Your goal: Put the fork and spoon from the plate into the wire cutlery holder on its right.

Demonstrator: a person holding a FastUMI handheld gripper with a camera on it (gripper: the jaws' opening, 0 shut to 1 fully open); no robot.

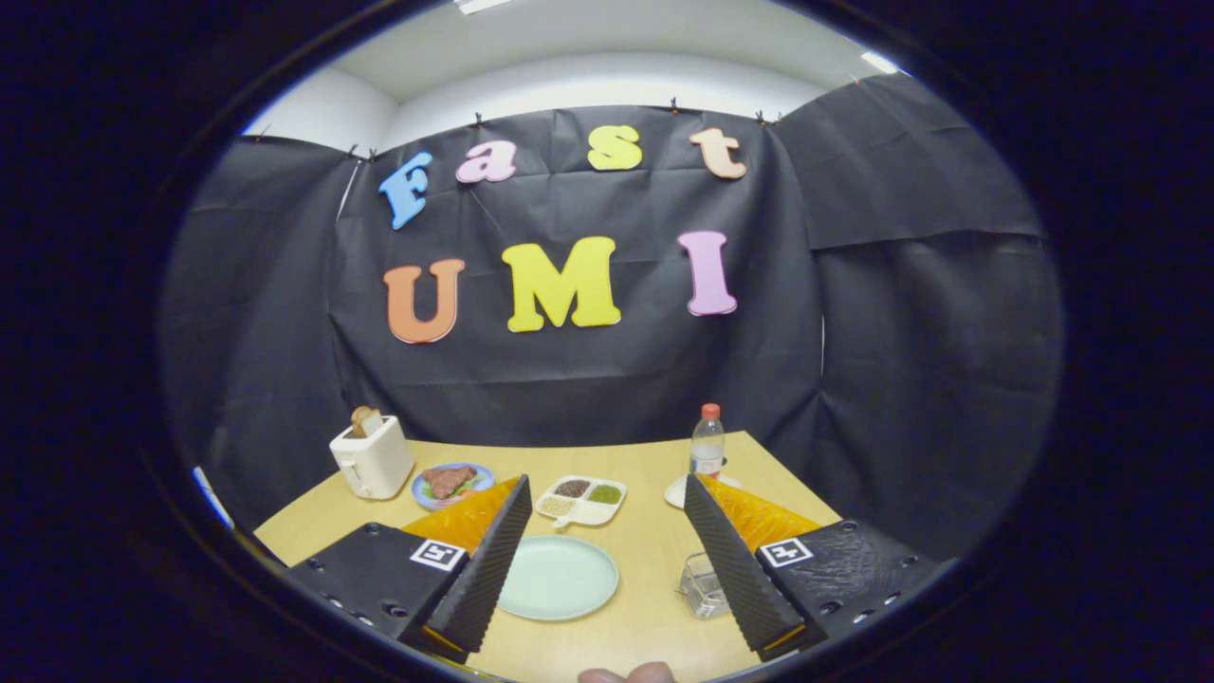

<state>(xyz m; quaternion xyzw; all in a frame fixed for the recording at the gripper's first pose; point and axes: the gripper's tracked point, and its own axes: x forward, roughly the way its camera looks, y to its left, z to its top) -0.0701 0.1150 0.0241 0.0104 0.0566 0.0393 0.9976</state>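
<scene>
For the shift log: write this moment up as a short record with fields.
gripper: gripper open, fingers spread above the table, holding nothing
plate: pale green plate between the fingers, looks bare
holder: wire cutlery holder right of the plate, by the right finger
fork and spoon: cannot make out any
beyond: toaster, plate of food, divided dish, bottle

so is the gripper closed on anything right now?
No. The gripper is open, its fingers spread wide above the table with the green plate lying between them, untouched.
</scene>
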